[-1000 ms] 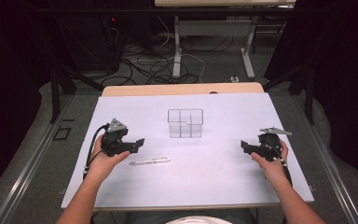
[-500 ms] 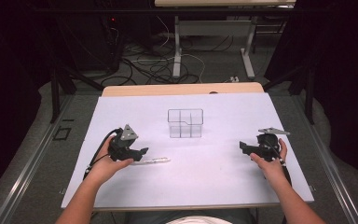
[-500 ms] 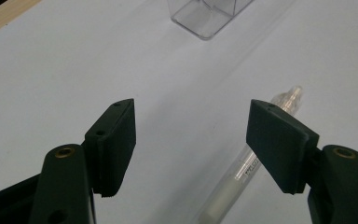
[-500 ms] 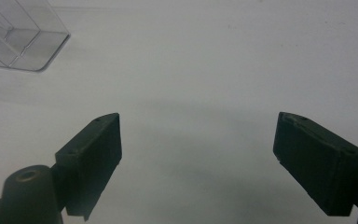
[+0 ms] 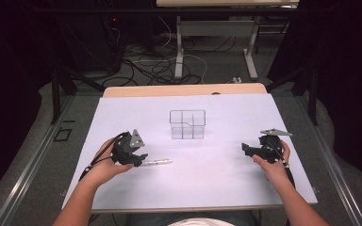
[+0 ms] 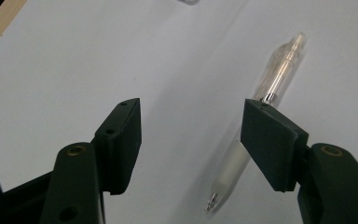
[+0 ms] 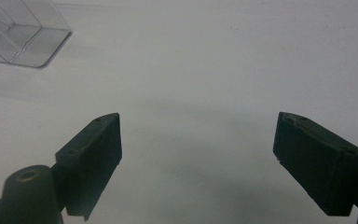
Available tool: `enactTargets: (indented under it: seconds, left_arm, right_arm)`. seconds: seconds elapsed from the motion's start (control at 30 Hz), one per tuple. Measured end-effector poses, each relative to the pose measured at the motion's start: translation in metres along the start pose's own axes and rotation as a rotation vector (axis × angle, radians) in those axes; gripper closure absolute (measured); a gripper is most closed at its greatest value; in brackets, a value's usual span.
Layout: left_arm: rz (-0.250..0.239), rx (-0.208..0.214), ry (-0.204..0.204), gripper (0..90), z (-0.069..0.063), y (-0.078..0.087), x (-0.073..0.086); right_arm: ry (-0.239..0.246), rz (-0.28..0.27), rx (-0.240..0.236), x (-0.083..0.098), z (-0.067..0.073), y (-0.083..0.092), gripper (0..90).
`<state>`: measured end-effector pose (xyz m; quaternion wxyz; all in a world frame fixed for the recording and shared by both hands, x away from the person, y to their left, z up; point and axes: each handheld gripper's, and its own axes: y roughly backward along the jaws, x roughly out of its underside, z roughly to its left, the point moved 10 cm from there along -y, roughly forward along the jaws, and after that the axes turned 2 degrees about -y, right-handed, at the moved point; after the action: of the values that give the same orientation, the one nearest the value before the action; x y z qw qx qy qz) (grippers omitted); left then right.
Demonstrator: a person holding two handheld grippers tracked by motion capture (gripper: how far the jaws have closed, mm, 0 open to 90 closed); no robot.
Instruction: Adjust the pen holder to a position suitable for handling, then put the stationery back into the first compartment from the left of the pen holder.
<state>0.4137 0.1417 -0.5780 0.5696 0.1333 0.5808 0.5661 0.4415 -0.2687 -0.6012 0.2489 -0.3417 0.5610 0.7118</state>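
no readable text, no labels, no brands, no numbers anywhere

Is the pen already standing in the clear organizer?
No, the pen lies flat on the white table, well in front of the clear organizer, beside the left gripper.

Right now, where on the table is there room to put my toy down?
Bare white sheet lies between the clear plastic pen and the right gripper, and behind the clear compartment box. It is crowded around the left gripper.
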Motion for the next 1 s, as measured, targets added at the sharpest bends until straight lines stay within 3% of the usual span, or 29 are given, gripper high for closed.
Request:
enactTargets:
  seconds: [0.2, 0.4, 0.53, 0.67, 0.9, 1.0]
  left_arm:
    - [0.055, -0.032, -0.13, 43.1, -0.006, 0.002, 0.0]
    - [0.061, -0.027, -0.186, 46.6, -0.011, 0.003, 0.0]
    - [0.077, -0.002, -0.184, 49.0, -0.013, 0.001, 0.005]
    - [0.075, 0.052, -0.158, 50.6, -0.017, -0.001, 0.009]
    - [0.092, 0.068, -0.161, 54.8, -0.018, -0.004, 0.015]
    - [0.124, 0.071, -0.184, 56.9, -0.02, -0.006, 0.019]
  right_arm:
    - [0.0, 0.0, 0.0, 0.0, 0.0, 0.0, 15.0]
    - [0.0, 0.001, -0.003, 0.0, 0.001, 0.0, 15.1]
    - [0.004, -0.001, -0.002, 0.0, 0.001, -0.001, 15.0]
    - [0.002, 0.001, -0.004, 0.0, 0.001, -0.001, 15.0]
    - [0.012, 0.004, -0.003, 0.0, 0.002, -0.001, 15.0]
    - [0.009, 0.004, -0.004, 0.0, 0.001, -0.002, 15.0]
